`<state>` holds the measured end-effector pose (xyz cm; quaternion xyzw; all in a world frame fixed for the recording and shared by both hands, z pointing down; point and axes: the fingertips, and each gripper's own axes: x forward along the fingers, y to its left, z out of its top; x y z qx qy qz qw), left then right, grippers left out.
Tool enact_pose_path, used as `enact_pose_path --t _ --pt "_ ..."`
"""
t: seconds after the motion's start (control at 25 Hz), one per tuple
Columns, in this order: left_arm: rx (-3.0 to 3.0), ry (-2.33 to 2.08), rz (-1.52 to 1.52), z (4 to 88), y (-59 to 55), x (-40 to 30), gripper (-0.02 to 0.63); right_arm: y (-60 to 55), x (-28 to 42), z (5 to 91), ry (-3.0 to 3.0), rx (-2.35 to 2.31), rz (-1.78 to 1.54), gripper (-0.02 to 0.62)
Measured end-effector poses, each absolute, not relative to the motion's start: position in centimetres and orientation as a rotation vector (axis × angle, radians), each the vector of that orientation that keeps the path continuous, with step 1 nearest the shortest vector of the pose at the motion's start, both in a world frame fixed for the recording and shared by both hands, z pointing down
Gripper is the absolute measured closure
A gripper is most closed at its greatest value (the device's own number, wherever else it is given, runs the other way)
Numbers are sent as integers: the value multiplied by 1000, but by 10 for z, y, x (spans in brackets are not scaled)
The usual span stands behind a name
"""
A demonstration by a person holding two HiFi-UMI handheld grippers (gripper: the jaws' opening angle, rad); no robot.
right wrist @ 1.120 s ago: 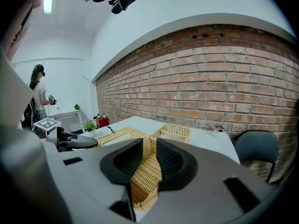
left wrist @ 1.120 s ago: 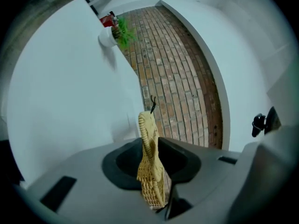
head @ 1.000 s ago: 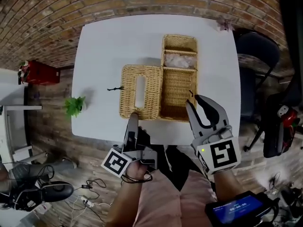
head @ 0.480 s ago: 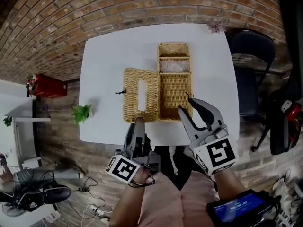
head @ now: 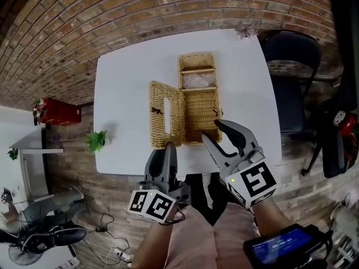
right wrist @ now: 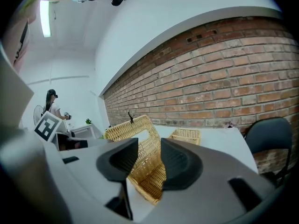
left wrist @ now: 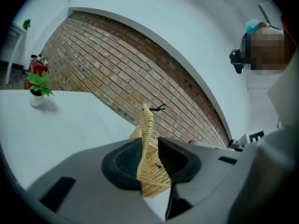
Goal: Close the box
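An open wicker box (head: 201,102) sits on the white table (head: 123,83), with something pale in its far compartment. Its slotted lid (head: 166,114) is hinged at the left and tilted up off the table. My left gripper (head: 167,147) is shut on the lid's near edge. In the left gripper view the lid (left wrist: 147,125) stands edge-on between that gripper's (left wrist: 150,146) pads. My right gripper (head: 212,130) is at the box's near right corner. Its jaws have just been opening. In the right gripper view the wicker wall (right wrist: 148,174) sits loosely between the right gripper's (right wrist: 149,160) pads.
A small potted plant (head: 96,141) stands at the table's left edge, and a red item (head: 53,112) lies on the floor beyond it. A dark chair (head: 291,66) stands to the right of the table. A brick wall runs behind, and a person (right wrist: 52,107) stands far off.
The lid has risen from flat on the table to tilted up, with the left gripper lifting and rolling. The right gripper's jaws have spread wider around the box corner.
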<state>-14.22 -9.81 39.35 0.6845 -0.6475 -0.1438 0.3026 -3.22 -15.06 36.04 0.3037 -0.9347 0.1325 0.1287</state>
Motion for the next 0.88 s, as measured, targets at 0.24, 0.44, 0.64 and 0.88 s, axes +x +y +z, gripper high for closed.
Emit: enact_pose_path --t 0.24,0.44,0.64,0.88 --pt "1913 -1726 -258 384 -102 -125 499 -145 -36 349 -2796 834 458 423" --pt "2035 -1726 -172 375 -107 -104 505 -141 -41 348 -2844 748 545 399" --pt "2097 -1723 -98 375 -108 -92 503 -136 -44 347 -2892 643 673 383" --pt "2117 -1708 -63 375 -109 -87 502 -139 -43 344 -2919 607 780 383"
